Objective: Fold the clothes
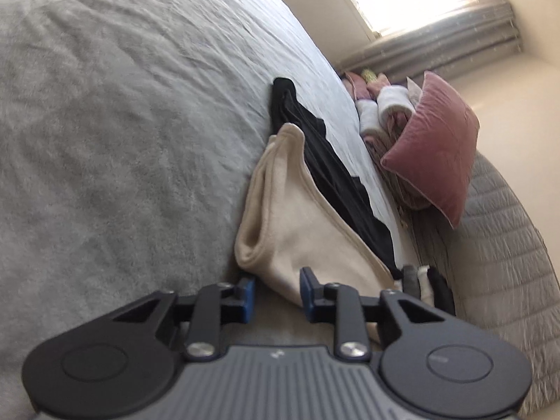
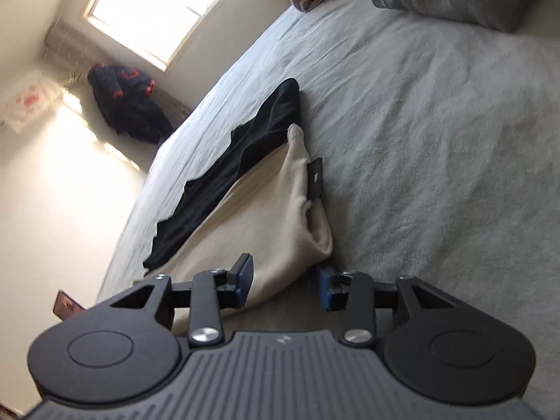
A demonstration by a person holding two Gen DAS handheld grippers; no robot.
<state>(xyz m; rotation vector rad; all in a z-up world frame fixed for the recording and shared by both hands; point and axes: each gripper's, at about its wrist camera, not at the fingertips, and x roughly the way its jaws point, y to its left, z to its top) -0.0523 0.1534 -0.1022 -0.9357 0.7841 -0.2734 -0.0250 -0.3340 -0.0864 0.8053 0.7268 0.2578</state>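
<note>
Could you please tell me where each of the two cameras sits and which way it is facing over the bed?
Left wrist: sits on the left tool, low over the bed, facing the cream garment and pink pillow; only its open blue-padded fingers show.
Right wrist: sits on the right tool, facing the same cream garment toward the window; only its open fingers show.
Shared: cream garment, black garment, bed.

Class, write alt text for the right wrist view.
The open right gripper straddles a corner of a cream garment on a grey bed, with a black garment beside it. A window glows behind.
</note>
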